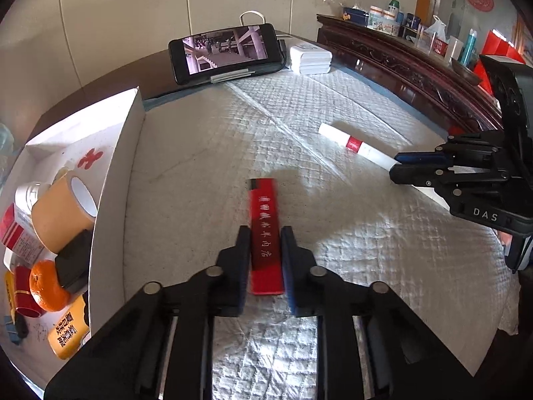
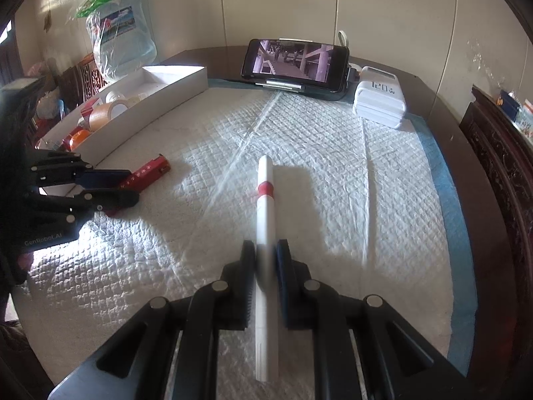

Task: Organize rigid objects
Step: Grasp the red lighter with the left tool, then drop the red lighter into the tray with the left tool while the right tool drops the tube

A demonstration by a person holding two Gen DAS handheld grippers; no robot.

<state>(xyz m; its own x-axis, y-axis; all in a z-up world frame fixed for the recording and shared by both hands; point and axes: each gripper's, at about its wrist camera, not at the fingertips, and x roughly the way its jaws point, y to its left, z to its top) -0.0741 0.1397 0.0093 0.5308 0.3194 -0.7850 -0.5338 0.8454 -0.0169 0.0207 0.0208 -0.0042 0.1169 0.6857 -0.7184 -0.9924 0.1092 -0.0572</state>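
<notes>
Left wrist: flat glossy red lighter [image 1: 265,233] on quilted pad [image 1: 349,233].

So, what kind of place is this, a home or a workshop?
Most likely a home. The work happens on a dark wooden table covered with a quilted white pad, beside carved dark wood furniture carrying household bottles and boxes. A phone plays video against the pale wall.

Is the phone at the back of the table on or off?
On. The phone, propped on its side, shows a lit picture of a building with stairs in both wrist views.
</notes>
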